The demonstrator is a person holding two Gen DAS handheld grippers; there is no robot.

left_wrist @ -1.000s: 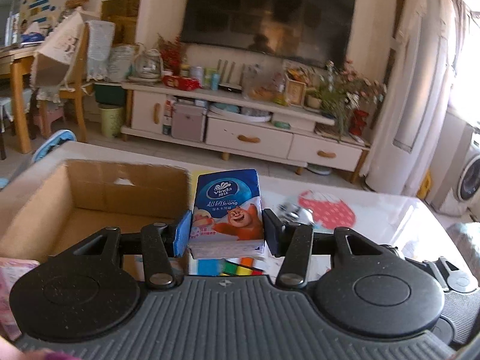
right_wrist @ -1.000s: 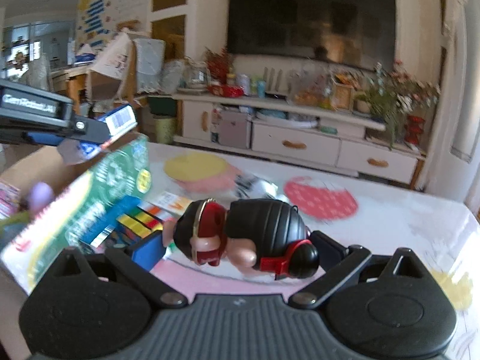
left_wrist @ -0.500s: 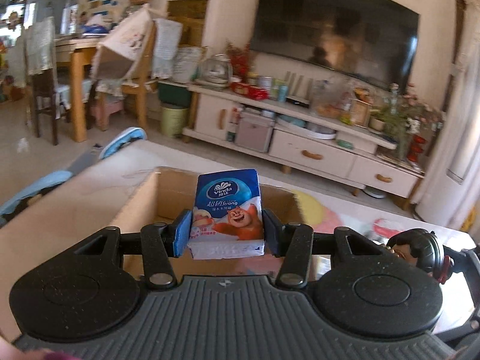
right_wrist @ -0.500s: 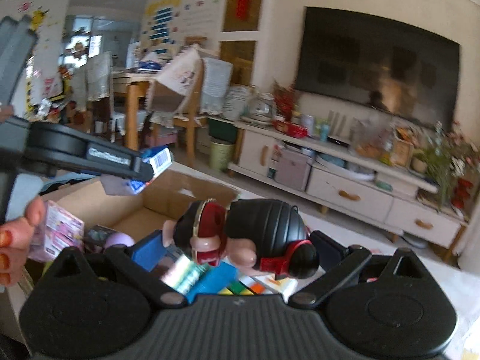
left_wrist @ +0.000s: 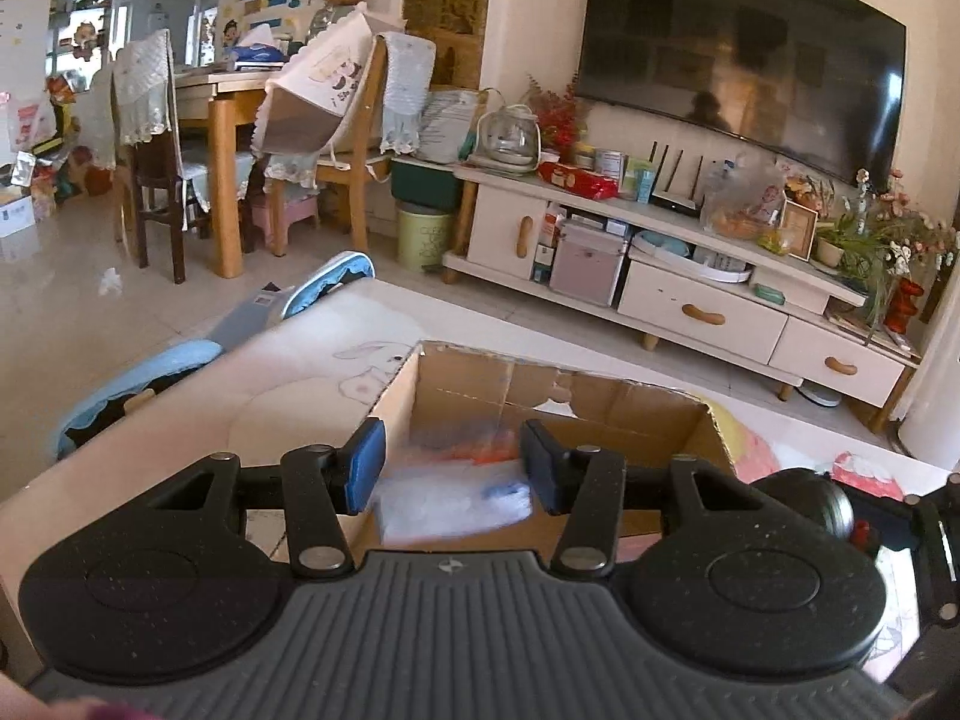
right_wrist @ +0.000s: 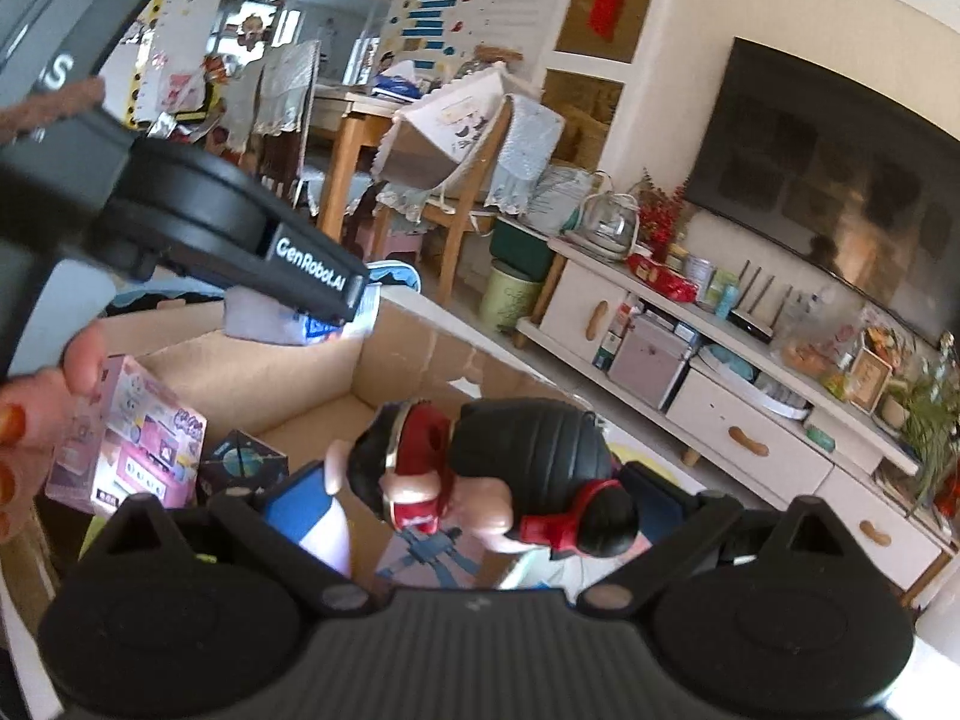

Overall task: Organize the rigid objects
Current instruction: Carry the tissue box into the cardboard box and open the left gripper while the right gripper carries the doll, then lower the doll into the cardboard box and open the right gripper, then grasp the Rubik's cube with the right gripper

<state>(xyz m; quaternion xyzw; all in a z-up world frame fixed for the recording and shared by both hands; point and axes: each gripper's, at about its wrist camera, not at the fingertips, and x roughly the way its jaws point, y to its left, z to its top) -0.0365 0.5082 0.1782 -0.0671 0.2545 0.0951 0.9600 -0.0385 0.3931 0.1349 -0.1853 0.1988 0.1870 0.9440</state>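
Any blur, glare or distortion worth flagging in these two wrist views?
Left wrist: the tissue pack between the fingers is smeared by motion while the fingers themselves are sharp; the fisheye bows the TV edge. Right wrist: the toy figure is crisp, the room leans and curves toward the corners, and the TV screen carries warm reflected glare.

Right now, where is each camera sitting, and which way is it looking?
Left wrist view: sits on the left hand-held gripper and faces across the cardboard box toward the TV cabinet. Its two fingers show, with a blurred tissue pack between them.
Right wrist view: sits on the right hand-held gripper, which clamps a toy figure, and looks down into the box. The left hand shows.
Both views share the box, the cabinet and the TV.
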